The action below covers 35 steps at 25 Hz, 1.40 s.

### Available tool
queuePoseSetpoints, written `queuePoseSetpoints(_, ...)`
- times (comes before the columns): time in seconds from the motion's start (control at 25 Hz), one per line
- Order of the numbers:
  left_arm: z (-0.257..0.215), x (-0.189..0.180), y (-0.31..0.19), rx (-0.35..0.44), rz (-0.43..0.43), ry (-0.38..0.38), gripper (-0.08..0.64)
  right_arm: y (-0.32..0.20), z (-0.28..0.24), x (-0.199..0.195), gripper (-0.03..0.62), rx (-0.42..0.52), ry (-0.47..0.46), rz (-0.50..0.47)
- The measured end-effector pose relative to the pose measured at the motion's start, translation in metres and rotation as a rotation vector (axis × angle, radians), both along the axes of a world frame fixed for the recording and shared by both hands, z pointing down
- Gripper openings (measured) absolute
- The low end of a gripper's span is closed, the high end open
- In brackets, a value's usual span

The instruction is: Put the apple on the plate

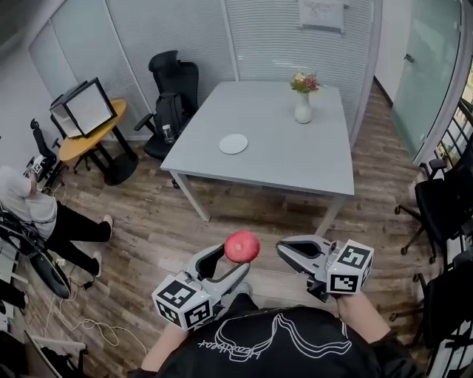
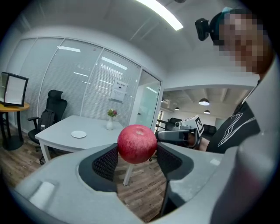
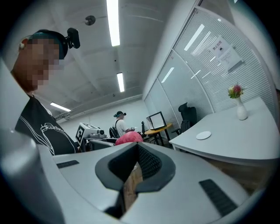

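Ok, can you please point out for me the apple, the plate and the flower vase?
apple (image 1: 242, 246), head view, middle of its red skin.
plate (image 1: 233, 144), head view, its bare white centre.
vase (image 1: 303, 112), head view, its white body below the flowers.

Wall notice (image 1: 322, 13) print illegibly small; left-edge person (image 1: 26, 203) partly out of frame
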<state>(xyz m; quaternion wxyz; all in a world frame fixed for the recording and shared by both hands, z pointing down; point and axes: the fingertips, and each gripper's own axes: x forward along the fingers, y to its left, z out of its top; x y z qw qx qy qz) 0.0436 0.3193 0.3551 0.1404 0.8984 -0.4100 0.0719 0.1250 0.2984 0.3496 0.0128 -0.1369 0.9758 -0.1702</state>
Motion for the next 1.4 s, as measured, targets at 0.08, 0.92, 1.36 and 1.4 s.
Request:
queuePoseSetpoints(0.08,0.003,-0.005,-0.001,-0.006,-0.01,0.0,0.285,-0.004,0.002,-0.005,0.009,-0.012,-0.006,-0.006)
queuePoseSetpoints(0.92,0.029,-0.082,-0.178,-0.102,0.039,0.018,0.285,-0.175,0.037,-0.074,0.009,-0.146,0.009,0.093)
queuePoseSetpoints(1.36,0.032,-0.136,-0.297,-0.108,0.085,0.017,0.285,-0.282,0.042,-0.124,0.009,-0.169,0.012,0.159)
queuePoseSetpoints(1.4,0.031,-0.14,-0.304,-0.104,0.091,0.019,0.285,-0.288,0.039,-0.128,0.009,-0.161,0.015,0.164)
